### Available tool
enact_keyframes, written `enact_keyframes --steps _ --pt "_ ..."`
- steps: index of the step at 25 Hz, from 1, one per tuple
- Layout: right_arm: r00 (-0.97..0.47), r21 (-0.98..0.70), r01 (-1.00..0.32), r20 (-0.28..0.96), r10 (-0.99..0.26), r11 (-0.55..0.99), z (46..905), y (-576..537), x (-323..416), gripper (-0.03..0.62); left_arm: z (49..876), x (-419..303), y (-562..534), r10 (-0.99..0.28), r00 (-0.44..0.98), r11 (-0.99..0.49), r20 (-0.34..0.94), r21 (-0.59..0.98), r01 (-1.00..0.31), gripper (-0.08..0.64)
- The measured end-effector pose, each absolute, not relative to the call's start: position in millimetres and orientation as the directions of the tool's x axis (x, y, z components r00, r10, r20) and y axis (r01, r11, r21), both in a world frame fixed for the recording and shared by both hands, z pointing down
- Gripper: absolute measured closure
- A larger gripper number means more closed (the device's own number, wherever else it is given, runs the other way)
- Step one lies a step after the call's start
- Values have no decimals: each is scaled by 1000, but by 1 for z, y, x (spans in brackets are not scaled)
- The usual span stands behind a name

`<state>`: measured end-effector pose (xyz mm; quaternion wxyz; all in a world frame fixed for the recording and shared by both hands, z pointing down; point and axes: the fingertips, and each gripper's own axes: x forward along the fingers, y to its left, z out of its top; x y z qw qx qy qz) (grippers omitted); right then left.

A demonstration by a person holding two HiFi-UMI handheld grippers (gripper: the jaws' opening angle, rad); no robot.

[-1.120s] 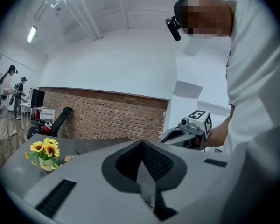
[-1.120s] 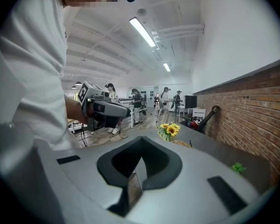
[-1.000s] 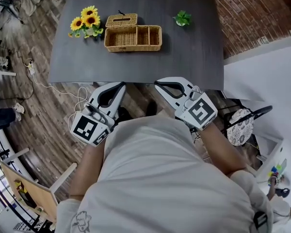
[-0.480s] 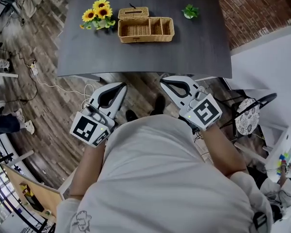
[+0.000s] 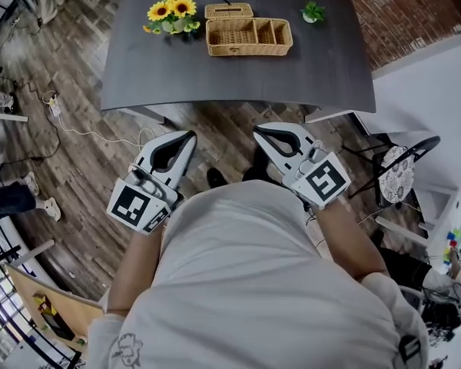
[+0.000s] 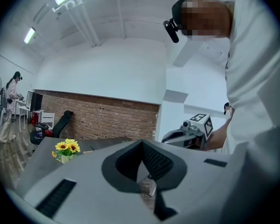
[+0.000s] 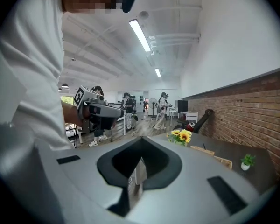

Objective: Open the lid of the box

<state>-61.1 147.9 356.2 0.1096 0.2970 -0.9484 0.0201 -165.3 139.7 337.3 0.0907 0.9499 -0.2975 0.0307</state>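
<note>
Box (image 5: 249, 37), far off, small and indistinct; left gripper (image 5: 190, 135), right gripper (image 5: 256, 134) closed, empty.

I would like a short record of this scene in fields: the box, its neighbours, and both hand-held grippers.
table: dark, ahead of the person
wicker box: on the table's far part
left of box: sunflowers
right of box: small green plant
left hand-held gripper: shut, empty, short of the table
right hand-held gripper: shut, empty, short of the table

Woven wicker box (image 5: 249, 37) on matt dark table (image 5: 215, 75)
</note>
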Motion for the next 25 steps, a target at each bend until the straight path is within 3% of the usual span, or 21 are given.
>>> enact_keyframes --steps 25 --pt "-793 36 -577 211 -571 816 352 157 -101 588 344 -201 149 -552 826 -810 111 164 -563 549"
